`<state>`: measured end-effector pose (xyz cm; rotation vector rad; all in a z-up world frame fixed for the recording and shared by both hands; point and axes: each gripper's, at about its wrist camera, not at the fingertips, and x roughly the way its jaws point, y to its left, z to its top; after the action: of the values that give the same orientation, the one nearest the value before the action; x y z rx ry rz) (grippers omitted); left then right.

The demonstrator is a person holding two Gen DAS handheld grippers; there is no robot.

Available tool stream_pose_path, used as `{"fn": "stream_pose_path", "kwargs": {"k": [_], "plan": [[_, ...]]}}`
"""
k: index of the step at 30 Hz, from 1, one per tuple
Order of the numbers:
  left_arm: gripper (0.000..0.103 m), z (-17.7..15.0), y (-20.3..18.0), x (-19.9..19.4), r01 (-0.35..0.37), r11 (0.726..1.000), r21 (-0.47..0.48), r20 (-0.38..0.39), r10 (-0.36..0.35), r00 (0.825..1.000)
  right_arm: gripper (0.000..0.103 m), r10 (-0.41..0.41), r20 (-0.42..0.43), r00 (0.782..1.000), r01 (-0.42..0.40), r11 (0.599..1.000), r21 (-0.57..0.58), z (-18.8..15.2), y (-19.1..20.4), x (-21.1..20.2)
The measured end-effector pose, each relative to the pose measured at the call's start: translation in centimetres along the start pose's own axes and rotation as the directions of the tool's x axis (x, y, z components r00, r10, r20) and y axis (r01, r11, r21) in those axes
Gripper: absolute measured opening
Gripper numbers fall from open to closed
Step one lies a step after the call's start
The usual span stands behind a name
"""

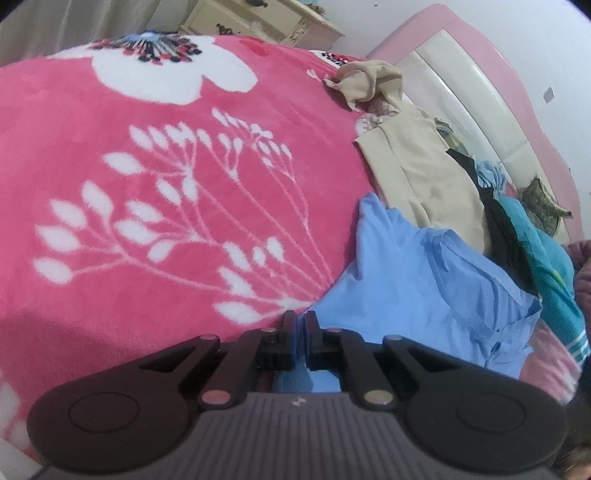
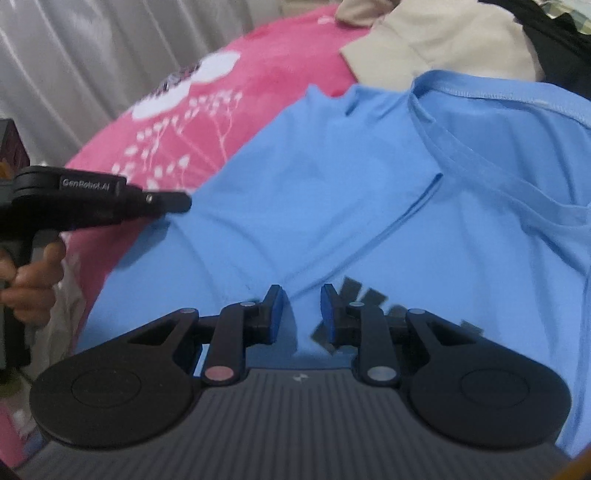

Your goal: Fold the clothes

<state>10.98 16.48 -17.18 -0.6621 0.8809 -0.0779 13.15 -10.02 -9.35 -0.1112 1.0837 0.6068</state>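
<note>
A light blue T-shirt [image 2: 332, 166] lies spread on a pink flowered blanket [image 1: 147, 221], collar toward the far right, with a dark print [image 2: 365, 295] on it. In the left wrist view the T-shirt [image 1: 424, 295] reaches in from the right to my left gripper [image 1: 300, 317], which is shut on its edge. From the right wrist view, that left gripper [image 2: 181, 201] sits at the shirt's left border, held by a hand [image 2: 33, 280]. My right gripper [image 2: 301, 299] hovers over the shirt's middle, slightly open with nothing pinched between its fingers.
A beige garment [image 1: 417, 177] and a heap of dark and teal clothes [image 1: 535, 240] lie along the pink headboard [image 1: 498, 74]. A cream dresser [image 1: 258, 18] stands beyond the bed. A pale curtain [image 2: 74, 55] hangs at the far left.
</note>
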Motion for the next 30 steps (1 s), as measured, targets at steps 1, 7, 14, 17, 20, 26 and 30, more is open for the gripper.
{"fn": "stream_pose_path", "kwargs": {"k": [1,7,14,17,20,26,30], "plan": [[0.006,-0.1,-0.1,0.0,-0.004,1.000,0.013,0.005,0.004,1.000,0.022,-0.004,-0.008,1.000,0.004,1.000,-0.009,0.5,0.1,-0.5],[0.006,-0.6,-0.6,-0.2,-0.016,0.999,0.051,0.028,0.015,1.000,0.023,0.037,0.154,0.987,-0.041,0.999,0.024,7.2,-1.4,-1.3],[0.006,-1.0,-0.7,-0.3,-0.020,0.996,0.085,0.040,0.017,0.999,0.033,0.033,0.105,0.994,-0.046,0.991,0.128,15.1,-3.0,5.7],[0.006,-1.2,-1.0,-0.3,-0.030,0.993,0.113,0.049,0.025,0.998,0.033,-0.005,0.036,0.999,0.002,0.996,0.090,16.0,-2.2,7.9],[0.006,-1.5,-1.3,-0.4,-0.039,0.991,0.129,0.063,0.031,0.998,0.029,-0.047,-0.032,0.998,0.048,0.998,0.049,16.9,-1.3,10.0],[0.006,-1.7,-1.0,-0.5,-0.035,0.996,0.084,0.078,0.029,0.997,0.004,-0.021,0.162,0.986,-0.008,0.985,0.173,15.3,-3.1,6.6],[0.006,-1.7,-1.0,-0.6,-0.036,0.996,0.080,0.079,0.030,0.996,0.004,0.020,0.242,0.970,-0.071,0.976,0.204,14.4,-3.7,7.0]]}}
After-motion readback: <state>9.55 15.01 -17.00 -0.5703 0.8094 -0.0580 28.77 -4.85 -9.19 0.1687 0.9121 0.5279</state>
